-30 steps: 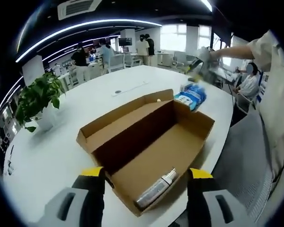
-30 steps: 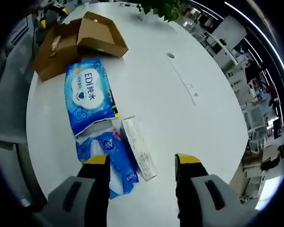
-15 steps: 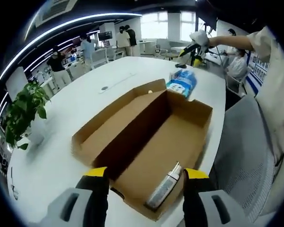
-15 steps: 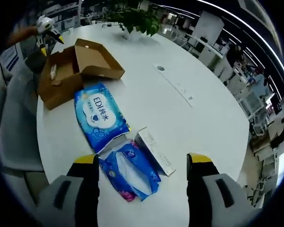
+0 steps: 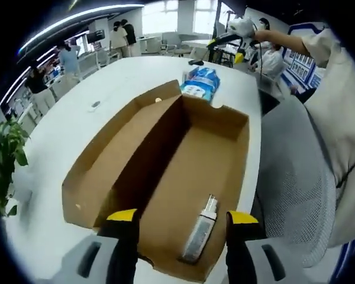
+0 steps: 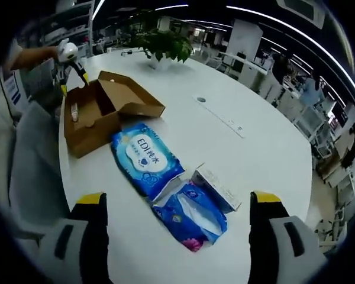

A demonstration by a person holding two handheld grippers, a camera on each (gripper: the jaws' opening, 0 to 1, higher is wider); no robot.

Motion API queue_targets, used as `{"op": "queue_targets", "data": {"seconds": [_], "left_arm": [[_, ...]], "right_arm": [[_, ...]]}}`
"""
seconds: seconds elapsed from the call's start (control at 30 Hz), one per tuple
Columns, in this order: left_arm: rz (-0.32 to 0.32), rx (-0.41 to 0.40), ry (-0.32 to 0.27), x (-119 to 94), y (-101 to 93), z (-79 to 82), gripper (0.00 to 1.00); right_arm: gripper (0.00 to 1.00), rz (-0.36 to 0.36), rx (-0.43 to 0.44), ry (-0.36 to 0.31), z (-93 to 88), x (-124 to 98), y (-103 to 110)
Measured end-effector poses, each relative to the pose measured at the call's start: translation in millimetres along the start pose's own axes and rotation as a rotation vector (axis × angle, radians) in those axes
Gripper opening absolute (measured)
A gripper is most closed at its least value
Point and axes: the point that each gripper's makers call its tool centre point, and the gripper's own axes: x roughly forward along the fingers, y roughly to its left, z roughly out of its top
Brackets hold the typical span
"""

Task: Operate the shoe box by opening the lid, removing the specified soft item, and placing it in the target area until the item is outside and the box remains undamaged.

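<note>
The brown cardboard shoe box [image 5: 207, 160] lies open on the white table [image 5: 77, 136], its lid folded out to the left. A silver bottle [image 5: 201, 232] lies in the near end of the box. My left gripper [image 5: 180, 236] hovers open over that end, its jaws either side of the bottle and not touching it. Beyond the box lie blue soft packs [image 5: 200, 83], with the other gripper [image 5: 228, 36] held above them. My right gripper [image 6: 180, 228] stands open above a blue tissue pack [image 6: 192, 213], a blue wipes pack [image 6: 145, 157] and a small white carton [image 6: 216, 188]. The box [image 6: 100, 109] sits farther off.
A grey mesh chair [image 5: 290, 171] stands close against the table edge to the right of the box. A potted plant [image 6: 163, 44] stands at the far side of the table. A person's sleeve [image 5: 337, 106] fills the right. Other people stand and sit in the background.
The left gripper view has closed in over the box's near end. The right gripper has drawn back from the packs, and its jaws stand wider apart.
</note>
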Motion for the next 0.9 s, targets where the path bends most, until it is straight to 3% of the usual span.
{"op": "queue_targets", "data": {"seconds": [0.23, 0.53, 0.9], "left_arm": [[-0.047, 0.065, 0.103, 13, 1.0, -13.2, 0.55], [-0.128, 0.249, 0.221, 25, -5.8, -15.2, 0.51], [-0.227, 0.303, 0.3, 38, -3.6, -28.2, 0.46]], "right_arm": [[0.96, -0.012, 0.05, -0.034, -0.7, -15, 19], [0.96, -0.032, 0.11, -0.097, 3.8, -26, 44], [0.96, -0.046, 0.172, -0.118, -7.5, -29, 61]]}}
